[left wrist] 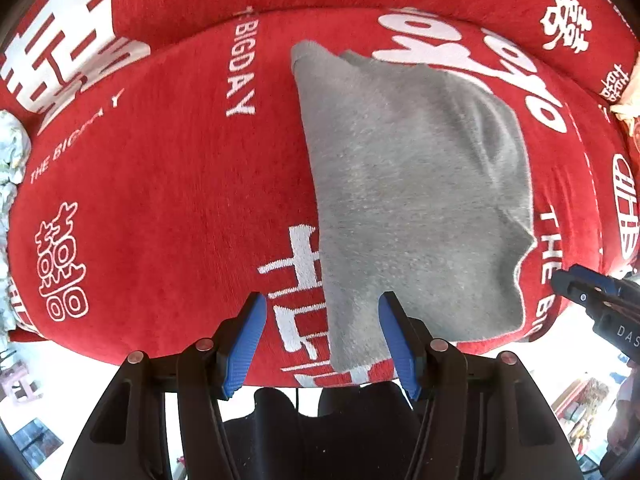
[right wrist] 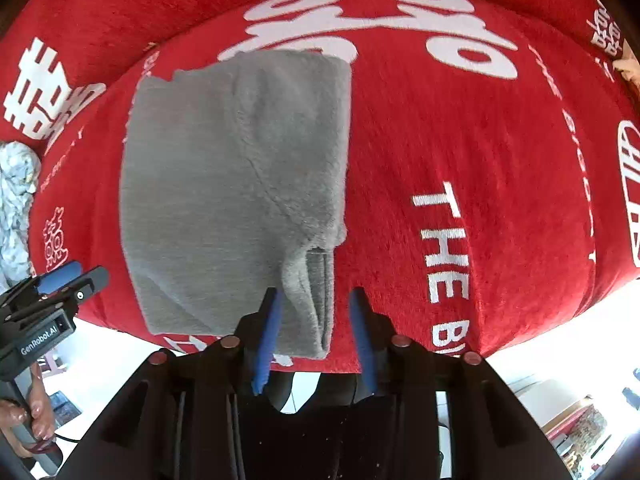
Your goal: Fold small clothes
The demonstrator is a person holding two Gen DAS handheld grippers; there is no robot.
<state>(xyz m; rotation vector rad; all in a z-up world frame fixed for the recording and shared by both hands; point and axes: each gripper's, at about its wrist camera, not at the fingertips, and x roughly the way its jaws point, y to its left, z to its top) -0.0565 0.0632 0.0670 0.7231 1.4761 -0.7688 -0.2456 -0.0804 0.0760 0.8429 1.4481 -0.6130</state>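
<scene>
A folded grey garment (right wrist: 232, 184) lies flat on the red cushion (right wrist: 480, 152). Above its near edge, the left gripper (left wrist: 322, 336) and right gripper (right wrist: 316, 332) both stand apart, gripping nothing.

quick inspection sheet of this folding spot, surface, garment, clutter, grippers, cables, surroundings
surface: red cover with white lettering, over a cushioned seat.
job's things: grey fleece garment folded, lying flat on the cover near its front edge.
clutter: pale crumpled cloth at the left edge.
grippers: left gripper open above the garment's near edge; right gripper open, the garment's corner below its jaws, not pinched.
cables: thin dark cable on the floor.
surroundings: bright white floor.
</scene>
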